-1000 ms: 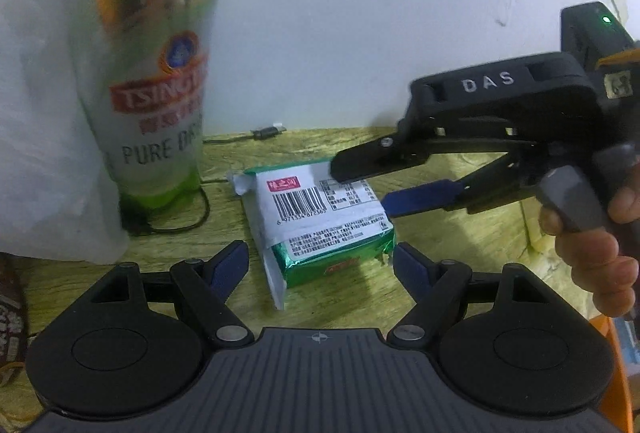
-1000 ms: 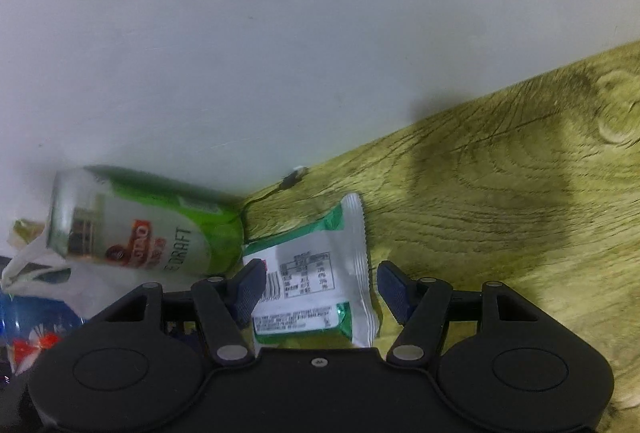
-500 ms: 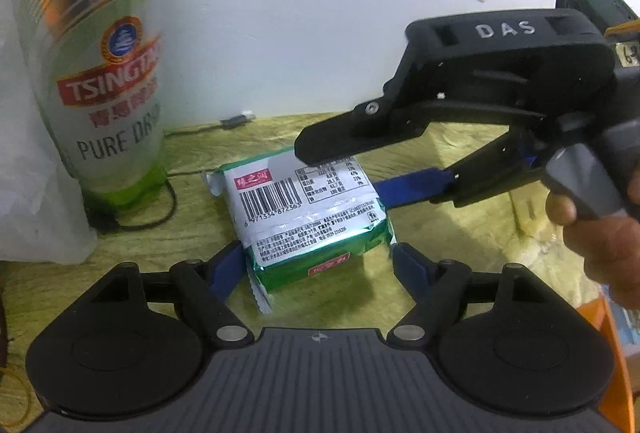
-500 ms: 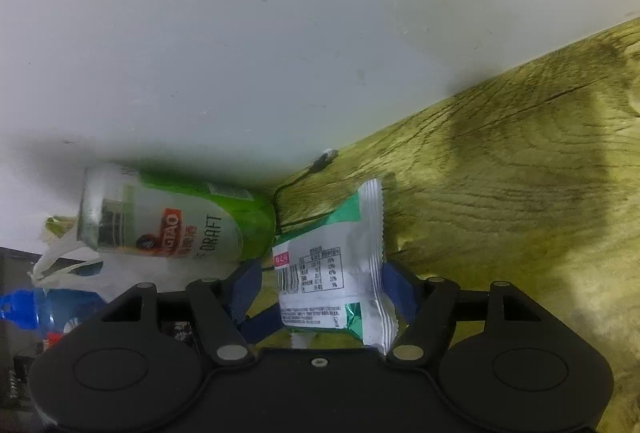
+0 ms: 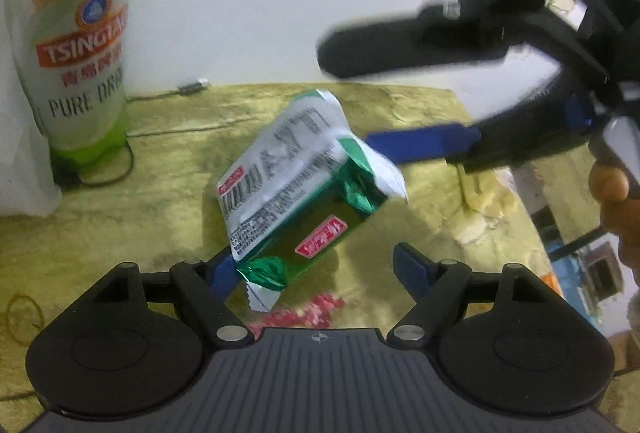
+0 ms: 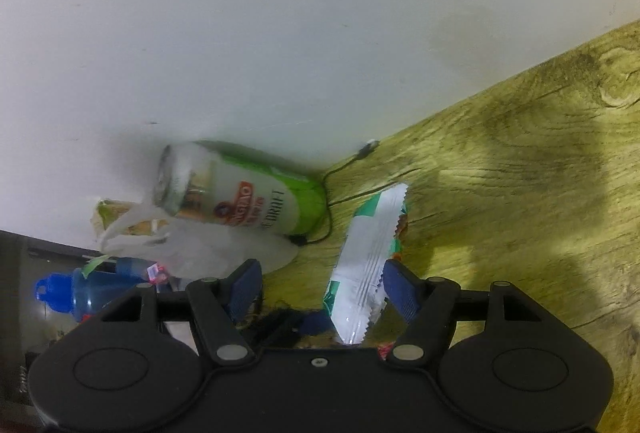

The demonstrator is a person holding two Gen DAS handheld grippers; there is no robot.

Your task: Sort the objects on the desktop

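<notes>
Tilted up on one corner now, the green-and-white foil snack packet no longer lies flat on the yellow-green wooden desk, and the right gripper has pulled up and away with its jaws just opened, pressing nothing. The packet's long axis runs from near-left to far-right. Its near-left end sits against the left pad of the left gripper, which is nearer and unclenched, the right pad standing clear.
</notes>
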